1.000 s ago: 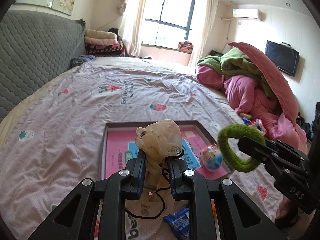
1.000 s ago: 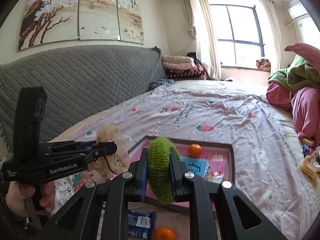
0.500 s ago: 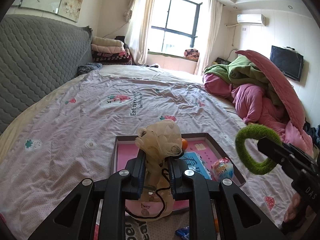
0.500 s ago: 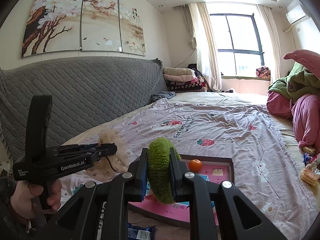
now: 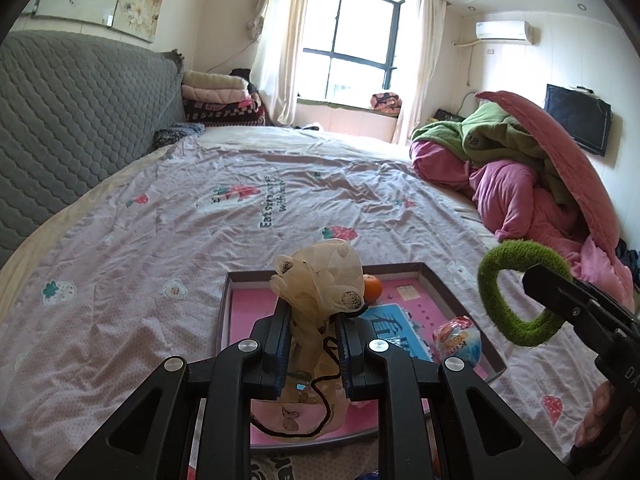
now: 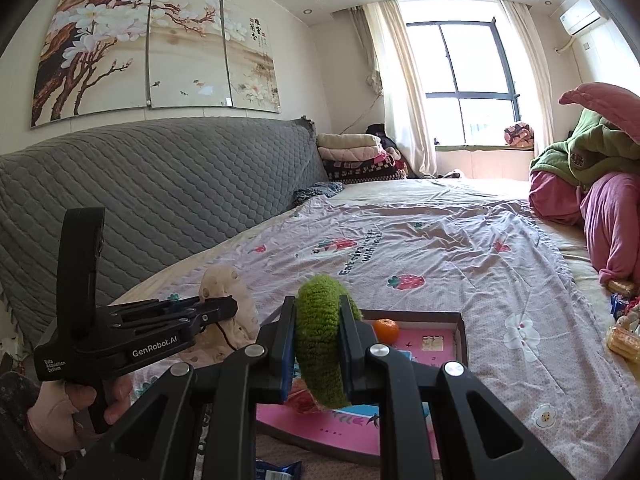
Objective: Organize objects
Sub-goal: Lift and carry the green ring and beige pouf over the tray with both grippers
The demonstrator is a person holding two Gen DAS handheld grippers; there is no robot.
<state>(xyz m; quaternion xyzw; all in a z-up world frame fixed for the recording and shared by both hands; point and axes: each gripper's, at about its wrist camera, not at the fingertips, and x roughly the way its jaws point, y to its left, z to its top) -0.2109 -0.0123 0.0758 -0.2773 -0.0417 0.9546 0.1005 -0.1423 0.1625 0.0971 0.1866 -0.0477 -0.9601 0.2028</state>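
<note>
Grippers both hold cargo above the near end of the pink-lined tray [image 5: 460,292]: left gripper [image 5: 311,322] clenched on a beige scrunchie [image 5: 320,276], right gripper [image 6: 316,320] clamping a green ring [image 6: 320,340]; each should sink into bare tray floor before letting go.

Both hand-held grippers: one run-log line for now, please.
left hand-held gripper: shut on beige scrunchie | right hand-held gripper: shut on green scrunchie | tray: holds orange

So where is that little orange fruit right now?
The orange lies inside the pink-lined tray on the bed, by its far rim; in the left wrist view it peeks out just right of the beige pouch that the left gripper holds.
</note>
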